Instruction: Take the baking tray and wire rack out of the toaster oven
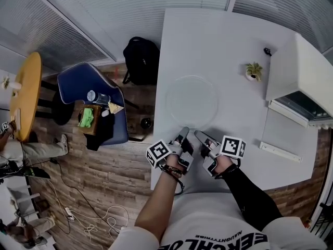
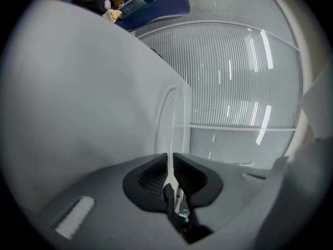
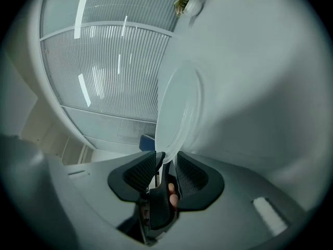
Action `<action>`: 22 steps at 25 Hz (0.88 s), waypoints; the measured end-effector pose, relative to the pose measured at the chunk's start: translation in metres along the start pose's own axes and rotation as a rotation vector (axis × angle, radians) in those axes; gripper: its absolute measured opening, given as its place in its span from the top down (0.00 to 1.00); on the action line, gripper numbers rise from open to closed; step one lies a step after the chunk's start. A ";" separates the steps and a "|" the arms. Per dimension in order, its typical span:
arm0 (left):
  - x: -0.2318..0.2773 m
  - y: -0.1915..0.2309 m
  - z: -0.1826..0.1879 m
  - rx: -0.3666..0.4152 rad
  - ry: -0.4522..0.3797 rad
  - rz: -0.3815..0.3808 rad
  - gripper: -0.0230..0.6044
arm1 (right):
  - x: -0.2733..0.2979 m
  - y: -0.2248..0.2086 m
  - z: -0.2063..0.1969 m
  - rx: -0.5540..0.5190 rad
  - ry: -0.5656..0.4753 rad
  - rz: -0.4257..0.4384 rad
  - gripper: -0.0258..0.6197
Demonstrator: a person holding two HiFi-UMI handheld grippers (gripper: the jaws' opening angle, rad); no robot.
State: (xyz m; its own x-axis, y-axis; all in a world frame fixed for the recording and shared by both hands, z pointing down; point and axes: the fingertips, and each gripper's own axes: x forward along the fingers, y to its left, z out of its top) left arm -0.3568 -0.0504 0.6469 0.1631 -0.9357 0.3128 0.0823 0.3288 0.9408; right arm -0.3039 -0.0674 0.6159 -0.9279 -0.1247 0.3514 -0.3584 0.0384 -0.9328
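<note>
A round white tray [image 1: 191, 100] lies flat on the white table [image 1: 229, 40], to the left of the toaster oven [image 1: 304, 72]. My left gripper [image 1: 183, 133] is at the tray's near rim. In the left gripper view the tray [image 2: 173, 116] runs away from the jaws, and my left gripper [image 2: 170, 166] is shut on its thin rim. Just to the right, my right gripper [image 1: 199, 134] reaches the same near rim. In the right gripper view the tray [image 3: 179, 113] has its rim between the pads, but my right gripper [image 3: 167, 166] stands open with gaps beside the rim. No wire rack shows.
The oven's door [image 1: 285, 134] hangs open onto the table at the right, with its handle [image 1: 280, 151] toward me. A small potted plant [image 1: 254, 71] stands at the back beside the oven. A blue chair [image 1: 93, 100] and a black backpack [image 1: 141, 60] sit on the floor to the left.
</note>
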 end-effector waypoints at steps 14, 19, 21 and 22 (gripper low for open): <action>-0.008 0.007 -0.008 0.192 0.108 0.256 0.79 | -0.004 0.020 0.002 -0.087 0.004 0.025 0.77; -0.016 0.010 -0.007 0.237 0.104 0.270 0.77 | -0.005 0.017 -0.006 -0.092 0.013 0.019 0.77; -0.018 0.009 -0.007 0.259 0.103 0.273 0.77 | -0.005 0.018 -0.007 -0.101 0.015 0.016 0.77; -0.020 0.007 -0.007 0.280 0.101 0.277 0.76 | -0.006 0.019 -0.007 -0.112 0.015 0.013 0.77</action>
State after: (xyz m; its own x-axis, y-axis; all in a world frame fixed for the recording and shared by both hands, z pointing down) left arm -0.3527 -0.0289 0.6466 0.2388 -0.7949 0.5577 -0.2472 0.5057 0.8266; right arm -0.3060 -0.0588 0.5971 -0.9337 -0.1090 0.3411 -0.3547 0.1501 -0.9229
